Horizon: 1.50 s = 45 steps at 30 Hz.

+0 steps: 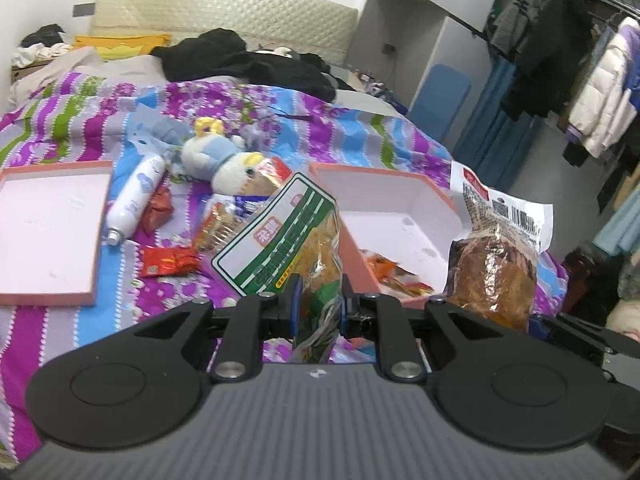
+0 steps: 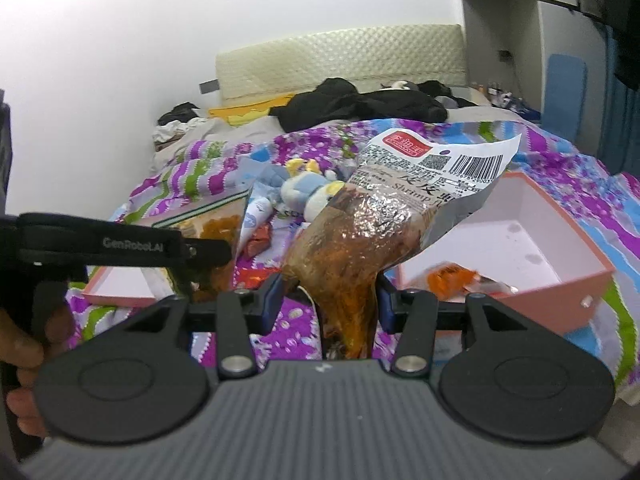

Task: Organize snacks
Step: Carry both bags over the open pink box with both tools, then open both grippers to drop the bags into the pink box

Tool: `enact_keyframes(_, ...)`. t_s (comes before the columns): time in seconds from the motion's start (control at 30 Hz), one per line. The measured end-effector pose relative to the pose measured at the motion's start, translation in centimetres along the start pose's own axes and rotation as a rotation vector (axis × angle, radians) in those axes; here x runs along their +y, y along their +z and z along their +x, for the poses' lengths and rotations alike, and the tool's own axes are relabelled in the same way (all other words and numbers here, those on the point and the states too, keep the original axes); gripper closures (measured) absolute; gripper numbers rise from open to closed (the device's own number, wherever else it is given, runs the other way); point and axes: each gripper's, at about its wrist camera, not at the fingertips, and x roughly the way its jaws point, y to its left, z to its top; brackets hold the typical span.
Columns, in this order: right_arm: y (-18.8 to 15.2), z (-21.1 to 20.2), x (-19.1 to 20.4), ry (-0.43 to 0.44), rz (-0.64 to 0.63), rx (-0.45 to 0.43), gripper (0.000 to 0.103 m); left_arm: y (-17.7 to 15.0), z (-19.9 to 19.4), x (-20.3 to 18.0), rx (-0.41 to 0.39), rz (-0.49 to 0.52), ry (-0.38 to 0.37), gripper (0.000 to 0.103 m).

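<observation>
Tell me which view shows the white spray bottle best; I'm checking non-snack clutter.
The left wrist view: the white spray bottle lies fully visible on the bedspread beside the pink lid. The right wrist view doesn't show it.

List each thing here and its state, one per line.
Left gripper: shut on green-labelled snack bag.
Right gripper: shut on brown shrimp snack bag.
Pink cardboard box: open, some snacks inside.
Pink box lid: lying inside-up.
White spray bottle: lying down.
</observation>
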Motion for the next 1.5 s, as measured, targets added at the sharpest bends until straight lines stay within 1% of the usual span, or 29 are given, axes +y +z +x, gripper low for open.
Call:
enact_keyframes(0.1, -0.6, -0.9, -1.3, -0.034, 0.024, 0.008, 0.053, -0.6, 0.3, -1.3, 0.012, 0.007, -0.023, 0.083)
enact_keyframes(0.23, -0.9, -1.5, -3.4, -0.078, 0.057, 0.013, 0.053, -0.7, 1.7, -3.0, 0.035, 0.015, -0.051, 0.083)
enact_keyframes(0.47, -0.4, -0.1, -7.5, -0.117, 0.115, 0.017, 0.053, 0.9, 6.4, -6.2, 0.088, 0.044, -0.091, 0.083)
enact_keyframes(0.67, 0.9, 2.7, -11.7, -0.143, 0.129, 0.026, 0.053, 3.9, 11.8, -9.1, 0.112, 0.082, -0.122, 0.083)
enact_keyframes(0.9, 3.0, 7.2, -16.2, -0.156, 0.145, 0.029, 0.053, 7.6, 19.0, -12.1, 0.131, 0.124, -0.149, 0.083)
enact_keyframes(1.0, 3.6, 9.4, -17.9, -0.161, 0.144, 0.044, 0.053, 8.8, 22.5, -12.8, 0.155, 0.124, -0.162, 0.083)
enact_keyframes(1.1, 3.9, 11.9, -19.3, -0.183, 0.144, 0.069, 0.053, 9.4, 25.8, -12.9, 0.184, 0.123, -0.169, 0.083)
enact_keyframes(1.33, 3.2, 17.2, -22.1, -0.189, 0.183, 0.138, 0.052, 9.2, 32.5, -12.8, 0.263, 0.136, -0.169, 0.082)
enact_keyframes(1.43, 2.8, 19.0, -22.6, -0.203, 0.191, 0.172, 0.052, 9.5, 34.2, -12.3, 0.278, 0.124, -0.172, 0.082)
enact_keyframes(1.5, 2.8, 19.5, -22.9, -0.208, 0.2, 0.179, 0.051, 9.7, 34.6, -12.0, 0.275, 0.126, -0.161, 0.081)
